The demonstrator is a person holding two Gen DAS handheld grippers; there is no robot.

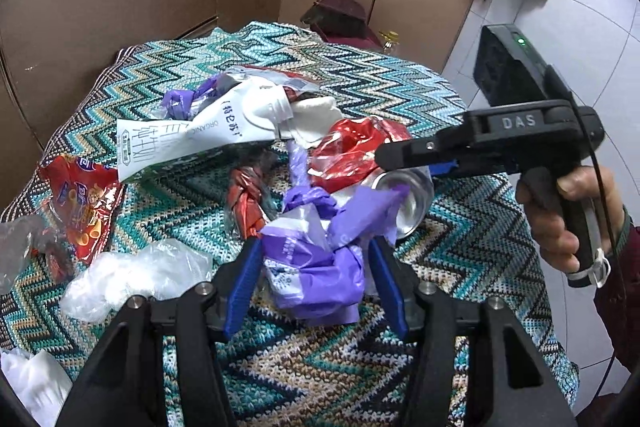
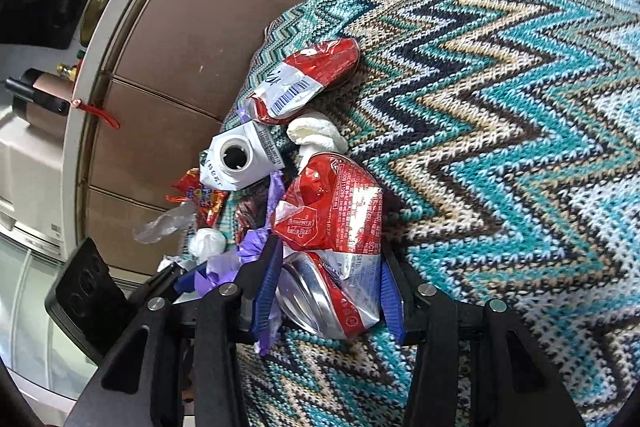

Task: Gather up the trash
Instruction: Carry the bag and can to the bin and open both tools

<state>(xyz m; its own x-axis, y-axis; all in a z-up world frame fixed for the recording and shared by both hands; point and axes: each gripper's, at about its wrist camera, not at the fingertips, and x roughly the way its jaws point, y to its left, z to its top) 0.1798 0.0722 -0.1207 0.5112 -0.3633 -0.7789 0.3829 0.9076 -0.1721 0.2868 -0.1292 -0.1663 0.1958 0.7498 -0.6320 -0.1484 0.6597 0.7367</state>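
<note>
A heap of trash lies on a round table under a zigzag knit cloth (image 1: 400, 87). My left gripper (image 1: 316, 247) is open, its blue pads on either side of a crumpled purple plastic bag (image 1: 312, 267) with slim gaps showing. A crushed red beer can (image 2: 332, 219) fills the space between the pads of my right gripper (image 2: 330, 255), which is shut on it. In the left wrist view the right gripper (image 1: 400, 163) reaches in from the right onto the can (image 1: 408, 199), held by a person's hand (image 1: 560, 219).
A white milk carton (image 1: 192, 135), a red snack wrapper (image 1: 84, 203), clear plastic (image 1: 136, 275), a white tissue (image 2: 316, 135) and a red-and-white wrapper (image 2: 304, 83) lie around. Brown cabinets (image 1: 120, 7) curve behind the table, with a dustpan (image 1: 340, 11) against them.
</note>
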